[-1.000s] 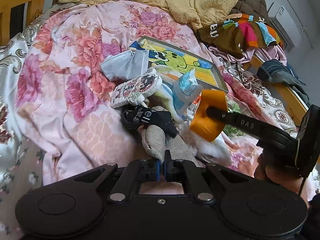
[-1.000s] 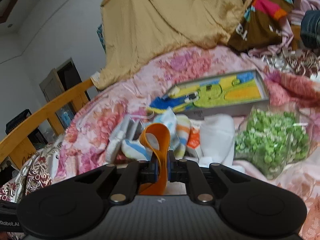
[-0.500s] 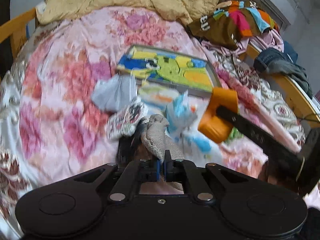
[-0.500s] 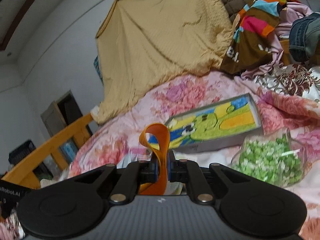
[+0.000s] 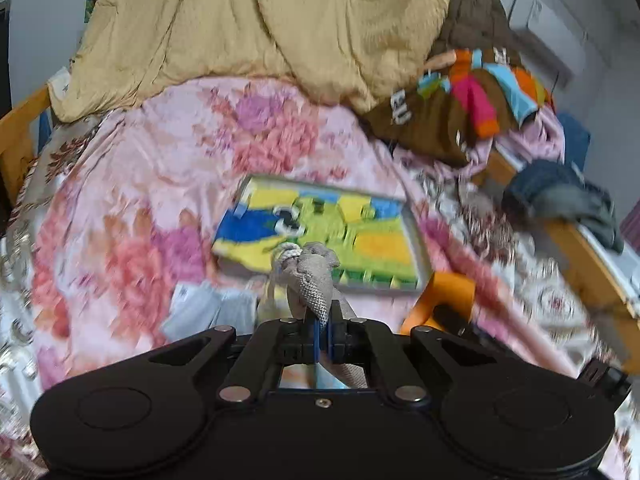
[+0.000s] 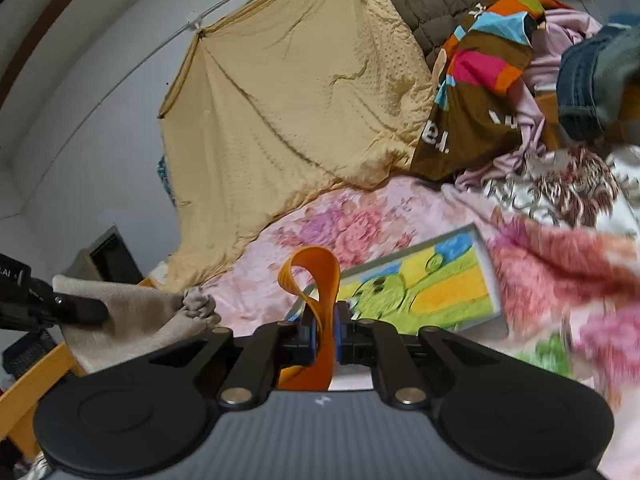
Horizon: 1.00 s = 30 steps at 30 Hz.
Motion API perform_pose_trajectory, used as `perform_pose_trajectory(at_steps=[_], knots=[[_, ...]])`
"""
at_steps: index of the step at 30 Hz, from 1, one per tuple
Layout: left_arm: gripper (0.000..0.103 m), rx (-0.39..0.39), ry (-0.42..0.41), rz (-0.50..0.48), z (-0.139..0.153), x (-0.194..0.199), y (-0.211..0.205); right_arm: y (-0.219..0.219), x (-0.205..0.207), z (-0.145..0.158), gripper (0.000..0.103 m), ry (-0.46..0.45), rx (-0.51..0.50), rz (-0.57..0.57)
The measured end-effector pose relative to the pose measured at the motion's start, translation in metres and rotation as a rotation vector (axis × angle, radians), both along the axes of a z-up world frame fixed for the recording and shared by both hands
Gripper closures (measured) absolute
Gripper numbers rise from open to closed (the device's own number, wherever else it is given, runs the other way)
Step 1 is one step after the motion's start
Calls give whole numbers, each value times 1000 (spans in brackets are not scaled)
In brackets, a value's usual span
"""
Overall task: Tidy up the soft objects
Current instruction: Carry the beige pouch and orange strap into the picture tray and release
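Grippers are both clamped: the left gripper [image 5: 323, 326] pinches a grey knit cloth [image 5: 314, 280] standing up from its jaws, the right gripper [image 6: 324, 330] an orange band [image 6: 316, 280]. Ahead of both lies the picture box [image 5: 320, 232] on the floral bedspread [image 5: 140, 208]; open bed spreads left, clutter right.

a bed with a yellow wooden frame [image 5: 576, 248], spread with a pink floral quilt [image 5: 160, 184]. lying flat on the quilt near the middle, a cartoon-printed box [image 5: 360, 240] in blue, green and yellow. heaped at the head, a beige blanket [image 5: 256, 28]. beside that, a brown multicoloured garment [image 5: 440, 120]. draped over the side rail, jeans [image 5: 560, 196].
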<state>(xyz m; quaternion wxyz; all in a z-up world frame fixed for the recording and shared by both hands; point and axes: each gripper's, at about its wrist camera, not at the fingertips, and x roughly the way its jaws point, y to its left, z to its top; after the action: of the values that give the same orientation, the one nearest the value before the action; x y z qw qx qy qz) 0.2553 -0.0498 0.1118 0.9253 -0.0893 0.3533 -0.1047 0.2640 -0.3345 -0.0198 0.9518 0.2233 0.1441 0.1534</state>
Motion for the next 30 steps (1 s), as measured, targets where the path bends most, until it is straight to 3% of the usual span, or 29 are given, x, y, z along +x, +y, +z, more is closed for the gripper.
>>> perform_pose_trajectory(at_steps=[3,6,10,14,22,30], knots=[[101,-3,-53,-39,-4,32,-12,-1,31,1,94,-8,0,-30],[101,-55,-92,-72,-15,71,-24,-4,61,-7,94,1,-15,-42],[101,-139,-134,-98,-44,124,-36,-9,91,-31,94,79,-25,-103],[100,-159,-142,-105,-83,170,-53,-19,106,-49,94,155,-13,-141],[100,-231,-37,-76,-152,219,-67,-37,123,-59,94,228,60,-164],[99,-176,44,-37,-181,217,-63,-47,152,-66,94,330,127,-188]])
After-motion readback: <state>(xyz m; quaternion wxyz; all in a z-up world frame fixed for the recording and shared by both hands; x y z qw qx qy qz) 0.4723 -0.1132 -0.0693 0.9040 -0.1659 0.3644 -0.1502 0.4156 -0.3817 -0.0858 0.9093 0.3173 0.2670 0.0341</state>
